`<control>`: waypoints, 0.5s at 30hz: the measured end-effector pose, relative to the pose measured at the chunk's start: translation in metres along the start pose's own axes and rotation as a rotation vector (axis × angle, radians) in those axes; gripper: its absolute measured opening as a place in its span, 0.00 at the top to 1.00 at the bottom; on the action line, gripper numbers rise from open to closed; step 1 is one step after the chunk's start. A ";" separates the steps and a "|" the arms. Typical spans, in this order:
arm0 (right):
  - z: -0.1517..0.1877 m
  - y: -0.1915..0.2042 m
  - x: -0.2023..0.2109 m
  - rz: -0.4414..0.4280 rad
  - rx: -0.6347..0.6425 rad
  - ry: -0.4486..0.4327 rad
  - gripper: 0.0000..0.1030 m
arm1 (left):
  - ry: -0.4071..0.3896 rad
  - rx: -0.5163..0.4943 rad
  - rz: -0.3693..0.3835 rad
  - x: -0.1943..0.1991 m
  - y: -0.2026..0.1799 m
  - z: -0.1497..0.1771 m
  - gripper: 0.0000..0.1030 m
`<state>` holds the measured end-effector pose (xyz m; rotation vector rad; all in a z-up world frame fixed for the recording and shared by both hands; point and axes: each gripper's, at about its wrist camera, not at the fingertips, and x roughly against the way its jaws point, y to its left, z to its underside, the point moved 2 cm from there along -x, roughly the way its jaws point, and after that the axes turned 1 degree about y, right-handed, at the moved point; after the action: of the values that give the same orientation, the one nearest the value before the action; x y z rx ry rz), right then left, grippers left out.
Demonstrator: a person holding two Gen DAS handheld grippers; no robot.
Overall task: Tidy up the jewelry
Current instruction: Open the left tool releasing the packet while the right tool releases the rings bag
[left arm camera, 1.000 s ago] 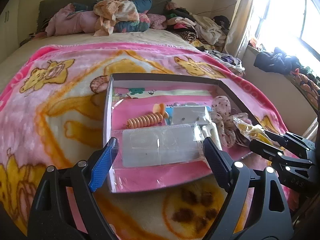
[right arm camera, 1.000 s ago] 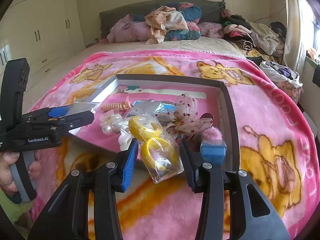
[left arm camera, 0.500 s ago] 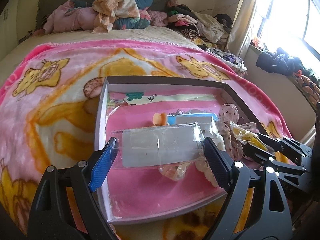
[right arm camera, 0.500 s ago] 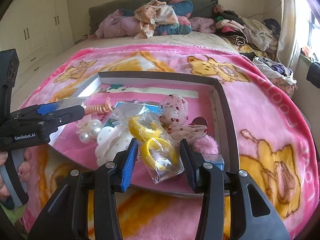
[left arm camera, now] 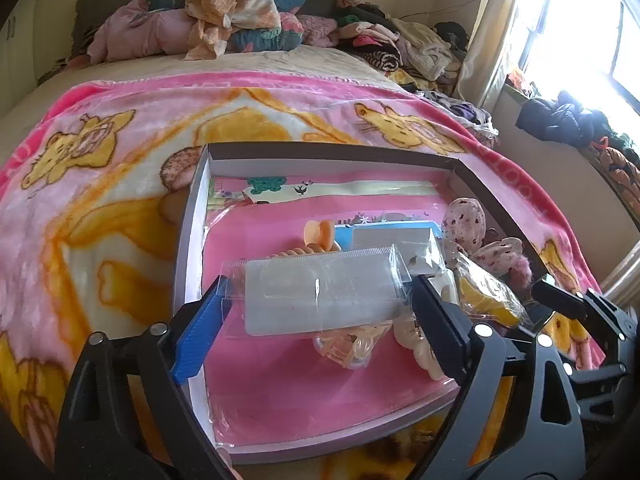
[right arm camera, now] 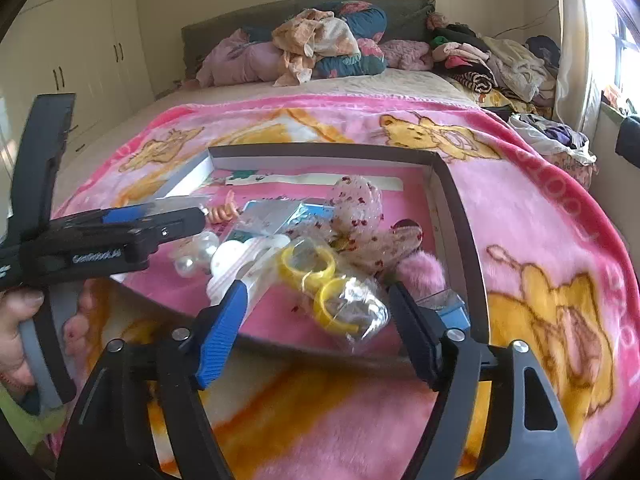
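A shallow grey box [left arm camera: 188, 236] with a pink lining lies on the bed and holds hair clips and jewelry. My left gripper [left arm camera: 320, 312] is shut on a clear plastic packet [left arm camera: 320, 292] and holds it flat above the box's near half. My right gripper [right arm camera: 320, 320] has opened; the clear bag of yellow rings [right arm camera: 332, 296] lies between its fingers on the box's near right part. That bag also shows in the left wrist view [left arm camera: 488, 296]. An orange spiral hair tie [left arm camera: 316, 240], pearl clips [right arm camera: 196, 256] and spotted bows [right arm camera: 360, 208] lie in the box.
The box rests on a pink and yellow blanket [left arm camera: 100, 184]. A pink pompom [right arm camera: 420, 272] and a small blue box [right arm camera: 448, 308] sit in the box's near right corner. Piled clothes [left arm camera: 224, 24] cover the bed's far end. A window [left arm camera: 580, 28] is at the right.
Both grippers moved forward over the box. My right gripper has opened and the bag of yellow rings now lies in the box. My left gripper still holds the clear packet.
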<state>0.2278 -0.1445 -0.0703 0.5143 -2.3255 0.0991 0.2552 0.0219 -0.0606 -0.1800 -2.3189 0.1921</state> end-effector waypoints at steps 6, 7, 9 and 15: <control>0.012 0.002 0.015 -0.005 -0.006 -0.020 0.23 | -0.007 0.001 -0.012 0.005 -0.001 0.002 0.14; 0.013 0.003 0.017 -0.005 -0.005 -0.024 0.22 | -0.008 0.001 -0.014 0.005 -0.001 0.002 0.13; 0.016 0.003 0.023 -0.004 -0.006 -0.033 0.20 | -0.009 -0.002 -0.015 0.007 -0.003 0.003 0.13; 0.023 0.001 0.035 0.006 -0.003 -0.058 0.17 | -0.018 -0.010 -0.018 0.016 -0.009 0.005 0.11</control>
<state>0.1901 -0.1603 -0.0630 0.5154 -2.3829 0.0845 0.2398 0.0161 -0.0514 -0.1635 -2.3388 0.1741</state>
